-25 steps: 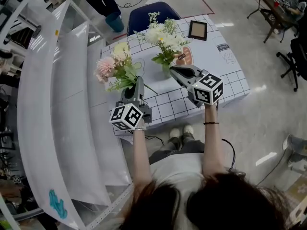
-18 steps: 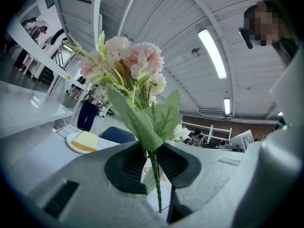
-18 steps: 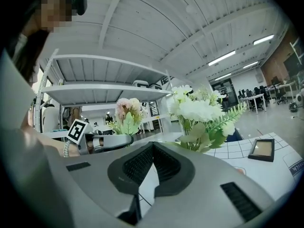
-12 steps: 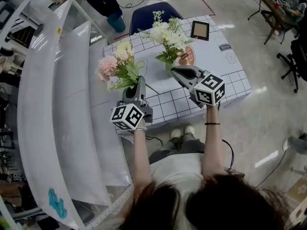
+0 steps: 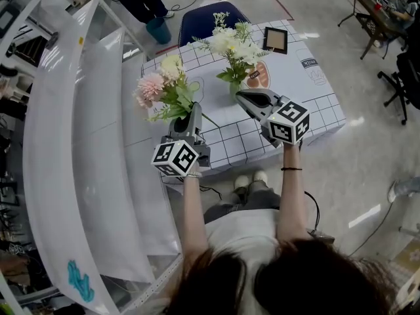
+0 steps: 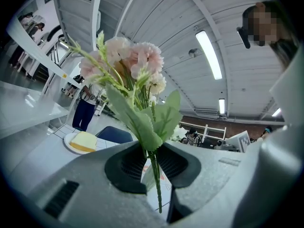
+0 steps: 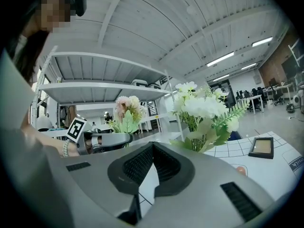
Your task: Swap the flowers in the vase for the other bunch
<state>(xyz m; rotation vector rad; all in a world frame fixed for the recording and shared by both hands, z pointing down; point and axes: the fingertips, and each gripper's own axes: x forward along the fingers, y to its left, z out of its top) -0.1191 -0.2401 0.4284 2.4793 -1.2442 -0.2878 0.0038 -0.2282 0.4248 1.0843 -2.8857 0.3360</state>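
Note:
A pink and cream flower bunch [image 5: 159, 89] stands upright in my left gripper [image 5: 195, 107], whose jaws are shut on its green stems [image 6: 153, 170] above the table's near left corner. The blooms [image 6: 128, 63] fill the left gripper view. A white flower bunch [image 5: 233, 43] stands in a vase [image 5: 234, 89] in the middle of the table; the vase is mostly hidden by leaves and by my right gripper [image 5: 239, 96]. That gripper is shut with nothing in it, its tips just in front of the vase. The right gripper view shows the white bunch [image 7: 202, 107] close ahead and the pink bunch [image 7: 126, 109] to its left.
The checked tablecloth [image 5: 308, 94] covers a small table. A dark picture frame [image 5: 275, 40] lies at the far right, a blue chair [image 5: 209, 17] stands behind the table. A long white shelf [image 5: 85, 149] runs along the left. A plate with a yellow block [image 6: 81, 142] lies on the table.

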